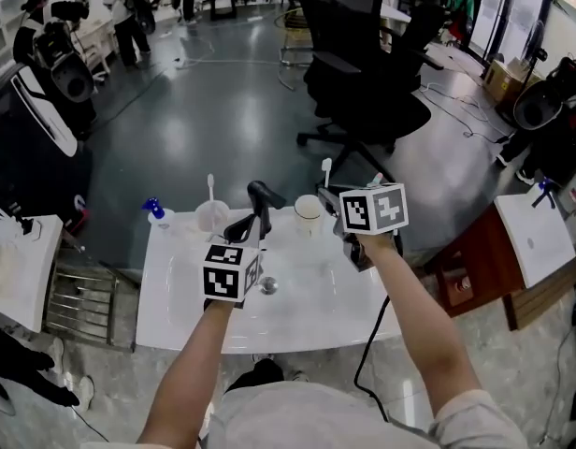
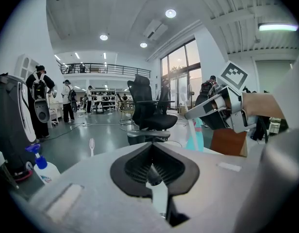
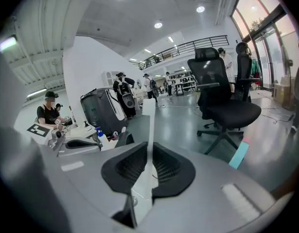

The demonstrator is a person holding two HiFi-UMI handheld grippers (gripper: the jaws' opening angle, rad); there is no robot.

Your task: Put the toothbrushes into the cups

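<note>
Right tool (image 3: 148, 152) is clamped on a white toothbrush (image 3: 148, 123). The thin handle is pinched between the pads and its long end runs up past the jaws. How much handle sticks out below the pads I cannot tell.

Left tool (image 2: 150, 147) has its jaws together with nothing between them. It hangs over the white counter (image 1: 176, 297), to the left of the other tool.

In the head view the held toothbrush shows just to the right of the right cup (image 1: 308, 211), outside it; that cup looks empty. The left cup (image 1: 211, 217) holds a second toothbrush (image 1: 210, 187), standing upright. A pump bottle (image 1: 157, 213) with a blue top stands just left of that cup. Beyond the counter are a black chair (image 1: 363, 73) on the grey floor and, far back, people in the hall.

The toothbrush is likely light and stiff, with a smooth plastic handle. A grip this narrow could let it swivel between the pads if the lower end knocks the rim. A hold near the middle of the handle, kept upright, would probably leave enough free length to drop into the cup. The cups look light too, so a sideways nudge might tip or slide one. The descent calls for a straight line down over the opening.
</note>
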